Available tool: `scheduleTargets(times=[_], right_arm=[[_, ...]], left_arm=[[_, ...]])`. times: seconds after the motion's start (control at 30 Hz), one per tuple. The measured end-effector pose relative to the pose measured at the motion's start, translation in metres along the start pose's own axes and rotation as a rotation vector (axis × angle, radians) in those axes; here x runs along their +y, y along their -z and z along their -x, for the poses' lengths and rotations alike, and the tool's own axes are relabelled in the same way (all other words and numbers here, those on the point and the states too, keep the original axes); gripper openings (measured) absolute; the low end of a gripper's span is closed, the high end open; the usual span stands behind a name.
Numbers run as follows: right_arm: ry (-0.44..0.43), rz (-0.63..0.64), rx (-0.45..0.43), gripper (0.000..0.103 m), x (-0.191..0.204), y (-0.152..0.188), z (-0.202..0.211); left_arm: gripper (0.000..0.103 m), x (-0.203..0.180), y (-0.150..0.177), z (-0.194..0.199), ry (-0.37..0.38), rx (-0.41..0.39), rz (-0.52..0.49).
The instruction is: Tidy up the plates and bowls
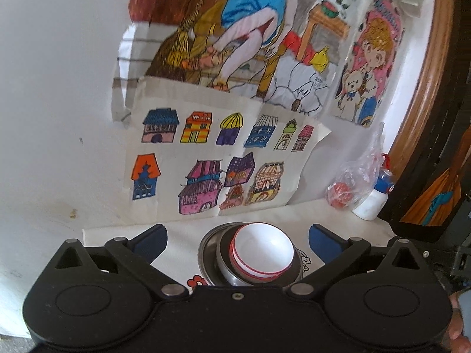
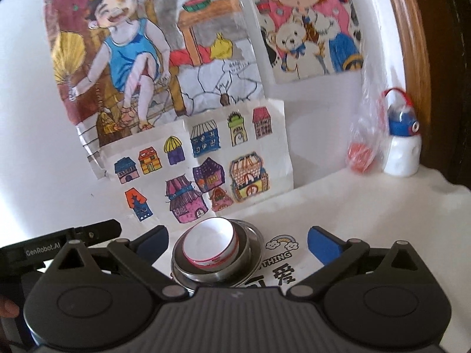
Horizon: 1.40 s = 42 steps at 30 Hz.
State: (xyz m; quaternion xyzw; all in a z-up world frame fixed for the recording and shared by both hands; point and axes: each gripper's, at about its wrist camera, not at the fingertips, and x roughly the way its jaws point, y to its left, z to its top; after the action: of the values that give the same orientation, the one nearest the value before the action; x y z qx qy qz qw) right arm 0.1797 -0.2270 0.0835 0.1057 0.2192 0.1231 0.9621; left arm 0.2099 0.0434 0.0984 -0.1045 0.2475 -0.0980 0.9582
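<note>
A white worktop (image 2: pixel 368 206) fills the lower half of both views, its cloth printed with clouds and lettering only in the right wrist view. Low centre, a shiny round steel plate (image 2: pixel 253 270) carries a steel bowl (image 2: pixel 206 273) with a red-rimmed white bowl (image 2: pixel 210 242) nested inside. The left tongs (image 1: pixel 237 239) and right tongs (image 2: pixel 237 239) both hover spread wide, empty, flanking the stack. Only the right view shows the left device's black body at frame left.

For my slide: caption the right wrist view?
Open right gripper faces stacked white bowl, steel bowl and plate below wall drawings.
</note>
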Motion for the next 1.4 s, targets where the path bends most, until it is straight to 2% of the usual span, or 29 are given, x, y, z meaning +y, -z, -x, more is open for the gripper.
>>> scheduleTargets(times=[0.2,0.57,0.9,1.17,1.4], right_arm=[[0.036,0.058,-0.148,0.103,0.006,0.026,0.034],[0.077,0.14,-0.269,0.103,0.02,0.067,0.082],[0.099,0.164,-0.312,0.103,0.028,0.102,0.102],[0.115,0.242,-0.336,0.103,0.045,0.131,0.12],[0.114,0.208,-0.338,0.103,0.052,0.156,0.129]], left_arm=[[0.102,-0.006,0.015,0.028,-0.008,-0.076,-0.03],[0.102,-0.027,0.06,0.074,-0.024,-0.221,-0.101],[0.102,-0.023,0.095,0.095,-0.056,-0.241,-0.088],[0.102,-0.011,0.126,0.114,-0.136,-0.294,-0.109],[0.102,-0.002,0.149,0.128,-0.151,-0.298,-0.1]])
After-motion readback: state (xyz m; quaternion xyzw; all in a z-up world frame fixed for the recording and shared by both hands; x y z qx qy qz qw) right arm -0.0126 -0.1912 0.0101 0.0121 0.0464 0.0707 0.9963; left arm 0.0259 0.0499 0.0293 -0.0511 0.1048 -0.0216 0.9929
